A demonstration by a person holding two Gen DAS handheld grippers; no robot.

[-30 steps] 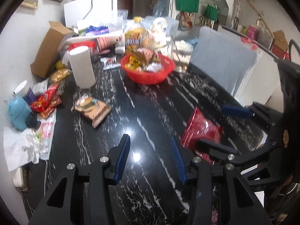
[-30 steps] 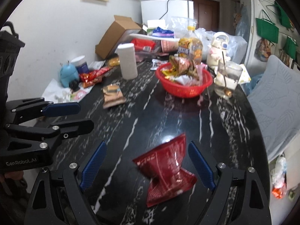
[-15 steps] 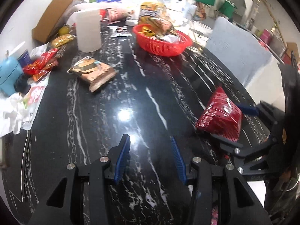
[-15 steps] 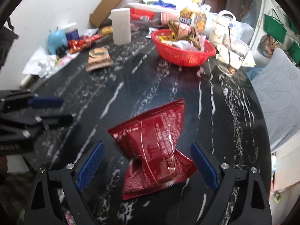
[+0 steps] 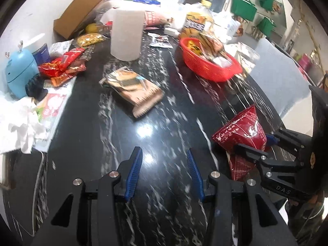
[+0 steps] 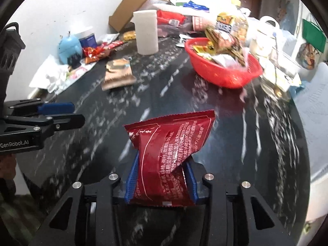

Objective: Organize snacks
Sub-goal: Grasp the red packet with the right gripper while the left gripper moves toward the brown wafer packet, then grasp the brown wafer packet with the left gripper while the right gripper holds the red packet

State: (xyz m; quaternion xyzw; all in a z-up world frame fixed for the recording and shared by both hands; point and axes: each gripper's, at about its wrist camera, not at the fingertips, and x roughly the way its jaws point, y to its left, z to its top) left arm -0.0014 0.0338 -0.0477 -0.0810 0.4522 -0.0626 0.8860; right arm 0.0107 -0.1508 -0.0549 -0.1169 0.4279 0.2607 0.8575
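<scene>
My right gripper (image 6: 161,165) is shut on a red snack packet (image 6: 170,143) and holds it above the black marble table (image 6: 114,123). The packet also shows in the left wrist view (image 5: 242,133), held by the right gripper (image 5: 256,145) at the right. My left gripper (image 5: 164,164) is open and empty over the near table; it also shows in the right wrist view (image 6: 67,112). A red basket (image 6: 221,69) full of snacks stands farther back, also in the left wrist view (image 5: 209,65). A brown snack packet (image 5: 133,90) lies mid-table.
A paper towel roll (image 5: 126,34), a cardboard box (image 5: 80,14), loose red snack packets (image 5: 61,65), a blue toy (image 5: 18,75) and crumpled tissues (image 5: 18,127) line the left side. A bottle (image 5: 196,22) and bags stand behind the basket. A grey chair (image 5: 280,75) is at the right.
My right gripper closed on the red packet and lifted it off the table. Both grippers moved forward toward the basket.
</scene>
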